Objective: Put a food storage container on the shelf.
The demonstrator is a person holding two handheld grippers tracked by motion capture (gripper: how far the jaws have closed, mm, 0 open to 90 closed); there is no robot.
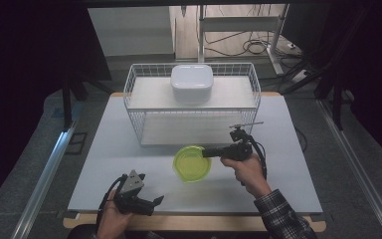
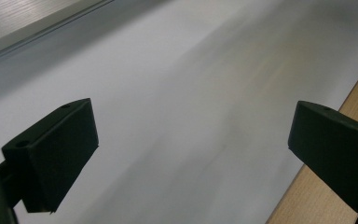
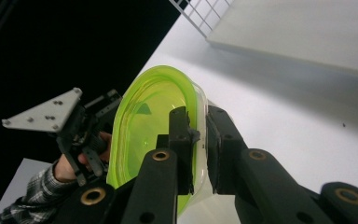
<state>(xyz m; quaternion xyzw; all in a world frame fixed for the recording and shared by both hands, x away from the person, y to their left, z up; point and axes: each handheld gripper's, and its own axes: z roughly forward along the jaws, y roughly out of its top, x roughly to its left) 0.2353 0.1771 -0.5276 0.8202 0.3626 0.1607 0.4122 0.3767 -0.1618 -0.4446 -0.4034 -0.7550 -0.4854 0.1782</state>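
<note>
High view: right gripper (image 1: pixel 206 153) pinches rim of green bowl (image 1: pixel 191 164) in front of wire basket (image 1: pixel 134 94); left gripper (image 1: pixel 156 200) at table (image 1: pixel 288 149) near edge.
Left gripper view: jaws wide apart, nothing between.
Right gripper view: jaws clamp bowl wall, one inside, one outside.

bowl (image 1: pixel 192 163) before basket (image 1: pixel 134 87), box (image 1: pixel 192 82) inside

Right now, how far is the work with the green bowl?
Done: the right hand-held gripper is shut on the rim of the green bowl, one jaw inside and one outside. In hand: the bowl is near the front of the wire rack, where a white box sits on top. Left, probably: carrying the bowl to its place, which I cannot tell. The left hand-held gripper is open near the table edge.
</note>
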